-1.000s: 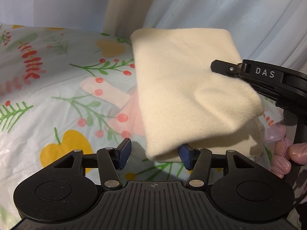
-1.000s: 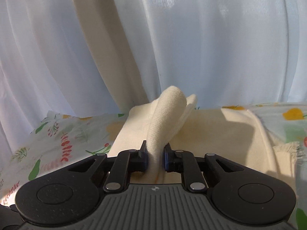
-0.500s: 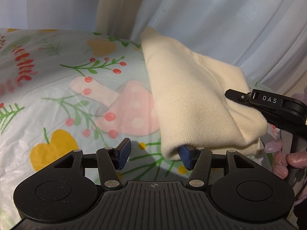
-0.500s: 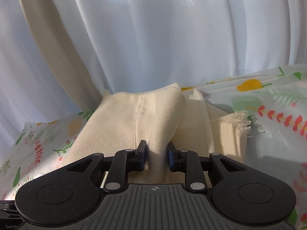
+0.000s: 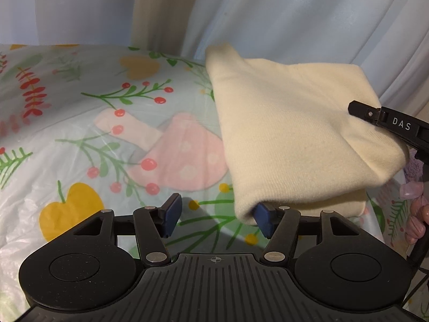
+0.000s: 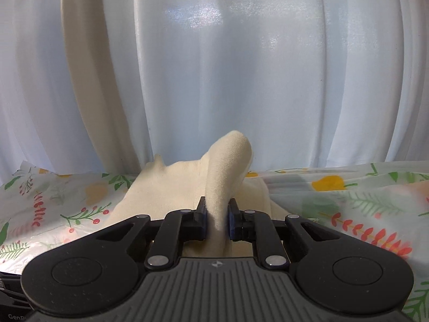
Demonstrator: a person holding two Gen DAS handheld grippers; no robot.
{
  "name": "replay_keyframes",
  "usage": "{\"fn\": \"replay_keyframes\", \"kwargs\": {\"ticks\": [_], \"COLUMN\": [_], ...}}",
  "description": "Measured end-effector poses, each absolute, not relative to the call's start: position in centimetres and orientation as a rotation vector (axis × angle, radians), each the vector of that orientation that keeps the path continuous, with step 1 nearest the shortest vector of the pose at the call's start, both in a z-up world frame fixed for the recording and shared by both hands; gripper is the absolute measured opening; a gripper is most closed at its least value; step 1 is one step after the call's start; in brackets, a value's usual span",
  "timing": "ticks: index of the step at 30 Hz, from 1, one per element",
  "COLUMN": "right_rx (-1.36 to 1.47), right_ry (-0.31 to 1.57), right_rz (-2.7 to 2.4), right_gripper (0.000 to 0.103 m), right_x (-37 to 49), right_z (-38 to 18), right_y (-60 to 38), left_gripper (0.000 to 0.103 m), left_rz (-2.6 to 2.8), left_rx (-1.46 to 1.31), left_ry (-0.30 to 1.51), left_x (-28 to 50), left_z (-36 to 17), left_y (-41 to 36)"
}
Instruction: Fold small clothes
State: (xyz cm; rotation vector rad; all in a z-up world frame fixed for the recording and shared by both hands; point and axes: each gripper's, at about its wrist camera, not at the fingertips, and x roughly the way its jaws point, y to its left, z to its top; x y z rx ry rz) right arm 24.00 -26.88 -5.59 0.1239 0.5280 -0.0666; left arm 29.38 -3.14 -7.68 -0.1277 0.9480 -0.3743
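Cream garment (image 6: 187, 187) pinched in right tongs (image 6: 217, 221), just closing; left tongs (image 5: 217, 214) spread, angled down w/ fold edge at one pad.

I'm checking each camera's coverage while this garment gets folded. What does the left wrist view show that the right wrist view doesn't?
Only the left wrist view shows the left gripper, jaws open with the cream garment draped over one pad, the pink mushroom print and the person's fingers. Only the right wrist view shows the right gripper's pads shut on a raised fold of the garment; those jaws have just been closing. Both show the garment, the floral table cover and the white curtain.
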Motion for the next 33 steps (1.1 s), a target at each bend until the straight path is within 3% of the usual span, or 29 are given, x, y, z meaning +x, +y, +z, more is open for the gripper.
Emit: {"fn": "replay_keyframes", "kwargs": {"ticks": [20, 23, 25, 33], "right_rx": [0.184, 0.352, 0.457, 0.588], "right_ry": [0.622, 0.626, 0.631, 0.666], "right_rz": [-0.123, -0.072, -0.046, 0.006], "right_gripper": [0.014, 0.025, 0.038, 0.040], "right_x": [23.0, 21.2, 19.8, 16.5], "right_z": [-8.4, -7.5, -7.5, -8.1], "right_y": [-30.4, -32.4, -33.6, -34.0], "left_gripper": [0.069, 0.072, 0.077, 0.081], "left_rz": [-0.398, -0.402, -0.401, -0.390], "left_rx": [-0.106, -0.093, -0.081, -0.139], "left_ry": [0.965, 0.951, 0.942, 1.003], "left_x": [29.0, 28.4, 27.8, 25.5], "left_z": [-7.4, -6.8, -6.4, -5.6], "left_y": [-3.2, -2.7, -2.3, -1.3]}}
